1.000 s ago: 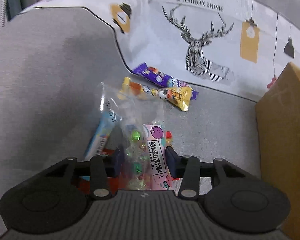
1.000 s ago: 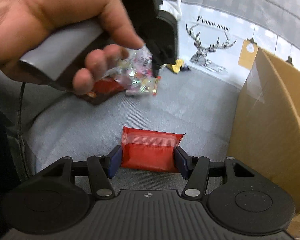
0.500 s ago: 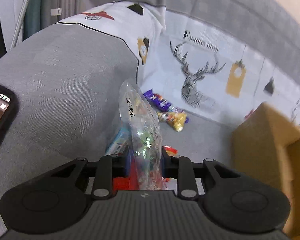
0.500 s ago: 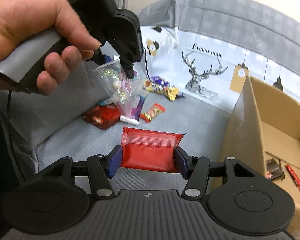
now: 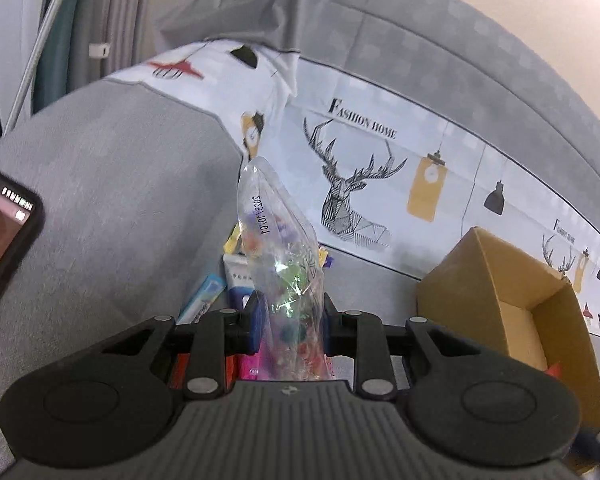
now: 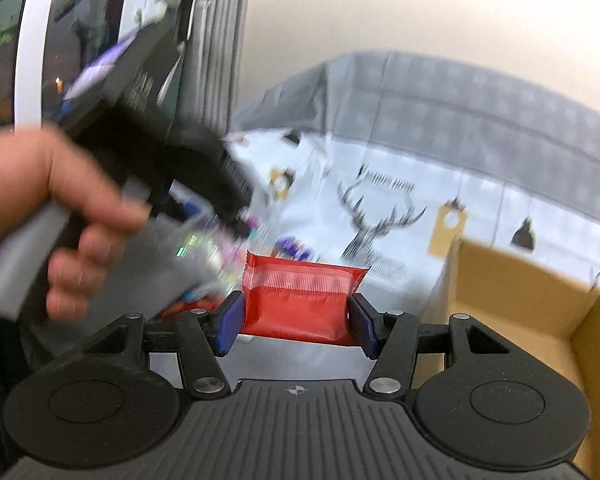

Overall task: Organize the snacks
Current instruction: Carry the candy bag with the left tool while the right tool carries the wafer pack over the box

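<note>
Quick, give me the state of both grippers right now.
Left gripper: shut on the clear candy bag.
Right gripper: shut on the red snack packet.

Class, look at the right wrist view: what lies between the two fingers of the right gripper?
A red snack packet lies there, clamped across its width by the right gripper. The right wrist view shows this, with the cardboard box open beyond it.
</note>
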The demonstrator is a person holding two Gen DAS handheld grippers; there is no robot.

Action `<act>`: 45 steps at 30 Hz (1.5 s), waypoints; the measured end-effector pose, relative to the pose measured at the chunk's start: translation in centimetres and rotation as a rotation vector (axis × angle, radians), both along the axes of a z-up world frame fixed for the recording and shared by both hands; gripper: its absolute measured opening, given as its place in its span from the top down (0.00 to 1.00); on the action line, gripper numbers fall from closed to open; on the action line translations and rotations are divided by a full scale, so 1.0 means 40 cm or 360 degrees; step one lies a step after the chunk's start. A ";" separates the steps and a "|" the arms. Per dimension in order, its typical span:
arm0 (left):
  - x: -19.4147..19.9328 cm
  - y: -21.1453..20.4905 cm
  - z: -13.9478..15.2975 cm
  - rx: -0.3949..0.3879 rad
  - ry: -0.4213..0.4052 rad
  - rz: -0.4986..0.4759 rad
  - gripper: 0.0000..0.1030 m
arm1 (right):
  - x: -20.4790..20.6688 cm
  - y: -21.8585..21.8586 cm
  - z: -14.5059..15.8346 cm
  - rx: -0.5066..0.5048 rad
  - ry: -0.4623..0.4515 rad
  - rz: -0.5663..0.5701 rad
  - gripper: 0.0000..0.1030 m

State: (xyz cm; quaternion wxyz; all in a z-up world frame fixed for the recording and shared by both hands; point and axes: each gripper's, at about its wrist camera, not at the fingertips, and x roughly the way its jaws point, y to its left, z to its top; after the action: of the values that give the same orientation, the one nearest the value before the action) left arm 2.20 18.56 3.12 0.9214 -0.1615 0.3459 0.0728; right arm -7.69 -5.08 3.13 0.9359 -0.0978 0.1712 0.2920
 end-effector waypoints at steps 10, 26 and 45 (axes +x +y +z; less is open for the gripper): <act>0.016 -0.089 0.029 0.0160 -0.0160 -0.0112 0.71 | 0.130 -0.234 0.102 0.0130 -0.0171 -0.0280 0.42; 0.063 -0.227 0.039 0.0166 -0.0269 -0.0259 0.71 | 0.146 -0.367 0.011 0.0113 -0.0023 -0.0553 0.42; 0.009 -0.425 0.083 0.0114 -0.0696 -0.0571 0.71 | 0.138 -0.456 -0.001 0.0099 -0.0002 -0.0813 0.41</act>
State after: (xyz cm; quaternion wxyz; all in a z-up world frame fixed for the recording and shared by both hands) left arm 2.54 1.57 6.44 0.9774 -0.0768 0.1593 -0.1158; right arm -2.18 -23.31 3.09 0.9820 -0.0226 0.1807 0.0511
